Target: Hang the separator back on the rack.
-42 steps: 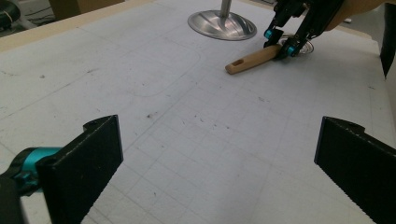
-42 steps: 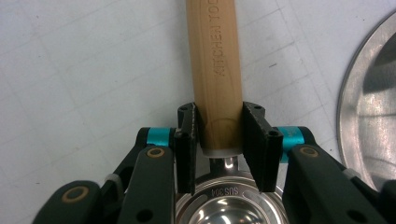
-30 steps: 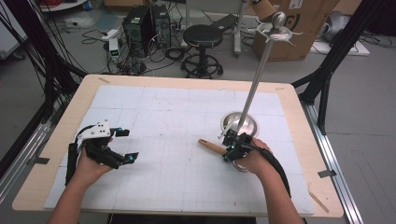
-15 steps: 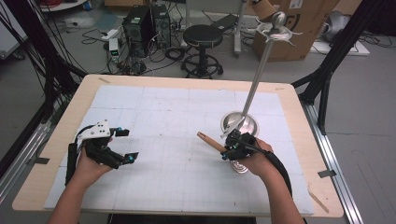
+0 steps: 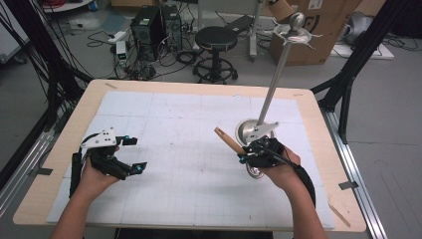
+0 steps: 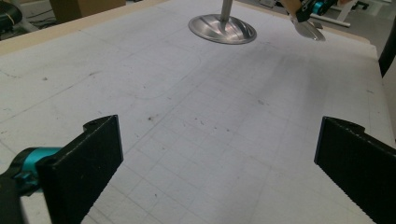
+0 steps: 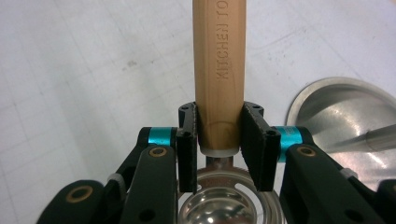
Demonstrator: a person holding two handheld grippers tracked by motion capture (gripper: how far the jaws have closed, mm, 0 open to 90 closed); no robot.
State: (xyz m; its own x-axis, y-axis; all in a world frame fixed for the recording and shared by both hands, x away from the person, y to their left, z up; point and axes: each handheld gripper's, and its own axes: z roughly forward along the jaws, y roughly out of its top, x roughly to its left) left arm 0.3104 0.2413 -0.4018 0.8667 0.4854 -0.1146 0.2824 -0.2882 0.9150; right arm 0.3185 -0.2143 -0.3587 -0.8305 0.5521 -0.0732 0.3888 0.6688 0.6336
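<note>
Left gripper (image 5: 130,155) rests low over the white grid mat (image 5: 189,164) on the worktop (image 5: 89,104), jaws spread wide with nothing between them; the left gripper view looks across bare mat toward the round steel base (image 6: 222,29). Centre of the mat is bare apart from scuffs. Right of centre, the right gripper (image 7: 219,144) has its jaws clamped on the wooden handle (image 7: 218,70) of a small ladle (image 5: 234,145), down at the ferrule end, pads flat on both sides. Handle points up and left in the high view; the steel bowl (image 5: 256,172) hangs below the hand, apparently clear of the mat. Just behind it stands the utensil stand (image 5: 276,79): round base on the mat, tall pole, hook arms at the top. Judgement: pickup is done, grip looks centred and firm; what's left is likely carrying the ladle up to the hooks and hanging it, so roughly the early-to-middle part of the job. Hard to read: the hook arms blur into the cardboard box (image 5: 318,30) behind them, the bowl is partly covered by the hand, and no hanging hole or loop on the ladle can be made out. Handle lettering is cut off at the frame top.
</note>
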